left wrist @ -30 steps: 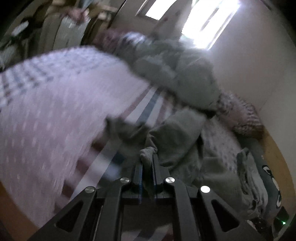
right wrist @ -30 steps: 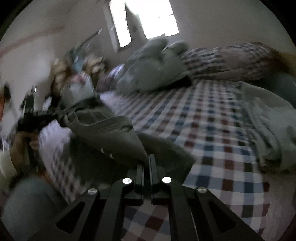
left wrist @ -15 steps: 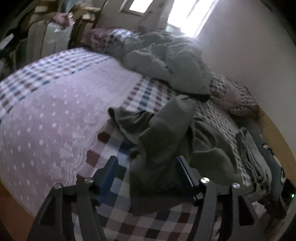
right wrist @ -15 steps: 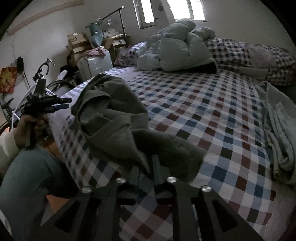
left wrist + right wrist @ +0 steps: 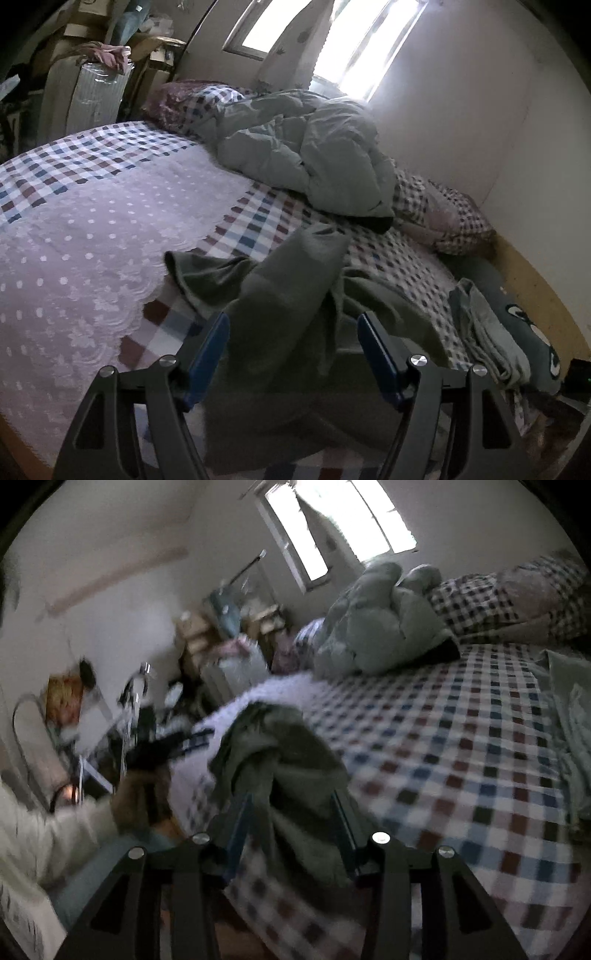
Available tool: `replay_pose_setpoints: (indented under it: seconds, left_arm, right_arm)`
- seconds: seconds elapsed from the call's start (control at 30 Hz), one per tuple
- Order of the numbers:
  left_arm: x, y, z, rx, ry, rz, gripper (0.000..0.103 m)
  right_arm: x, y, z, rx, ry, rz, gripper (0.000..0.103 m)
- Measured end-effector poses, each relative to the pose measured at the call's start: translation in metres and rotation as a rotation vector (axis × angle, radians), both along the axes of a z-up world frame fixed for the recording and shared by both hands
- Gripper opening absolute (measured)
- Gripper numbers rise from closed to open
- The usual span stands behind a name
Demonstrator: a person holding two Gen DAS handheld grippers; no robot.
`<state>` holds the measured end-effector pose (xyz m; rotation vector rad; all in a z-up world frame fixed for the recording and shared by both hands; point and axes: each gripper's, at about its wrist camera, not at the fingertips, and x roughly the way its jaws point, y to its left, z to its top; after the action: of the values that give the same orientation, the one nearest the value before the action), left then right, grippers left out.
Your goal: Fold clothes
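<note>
We work over a bed (image 5: 258, 221) with a checked sheet, a lilac dotted blanket (image 5: 74, 258) filling the left of the frame. At lower centre the crumpled green garment (image 5: 288, 295) lies on the sheet, dropped there for folding. Our left gripper (image 5: 293, 347) stands wide, pads clear of the cloth. In the right view our right gripper (image 5: 291, 823) is opening, garment between its jaws, seemingly let go.

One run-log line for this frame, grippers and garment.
left gripper: open | right gripper: opening, garment between jaws | grey-green garment: crumpled on checked bed sheet, unfolded
</note>
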<state>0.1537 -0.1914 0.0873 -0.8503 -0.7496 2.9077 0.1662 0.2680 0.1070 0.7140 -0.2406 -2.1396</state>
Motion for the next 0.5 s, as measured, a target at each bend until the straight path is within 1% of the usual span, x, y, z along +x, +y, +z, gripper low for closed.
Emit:
replay_pose_setpoints:
  seconds: [0.07,0.13,0.2,0.37,0.4,0.47,0.5]
  left_arm:
    - [-0.003,0.008,0.004,-0.019,0.022,-0.02,0.076]
    - [-0.007,0.016,0.007,-0.037,0.042,-0.033,0.076]
    - [-0.01,0.022,0.008,-0.044,0.056,-0.046,0.076]
    - [-0.018,0.034,0.004,-0.074,0.055,-0.074,0.076]
    - [-0.019,0.036,0.001,-0.082,0.045,-0.075,0.075]
    - [-0.022,0.039,-0.003,-0.093,0.022,-0.078,0.067]
    - [-0.023,0.039,-0.005,-0.099,0.008,-0.075,0.06]
  right_arm:
    - [-0.011,-0.019,-0.003,-0.001,-0.008,-0.02,0.049]
    - [-0.024,-0.048,-0.01,-0.002,-0.026,-0.024,0.049]
    - [-0.032,-0.074,-0.016,0.023,-0.037,-0.022,0.049]
    - [-0.04,-0.128,-0.028,0.107,-0.041,0.056,0.049]
    - [-0.039,-0.135,-0.029,0.115,-0.038,0.072,0.049]
    - [-0.04,-0.145,-0.032,0.109,-0.042,0.088,0.049]
    - [-0.041,-0.151,-0.034,0.105,-0.045,0.095,0.049]
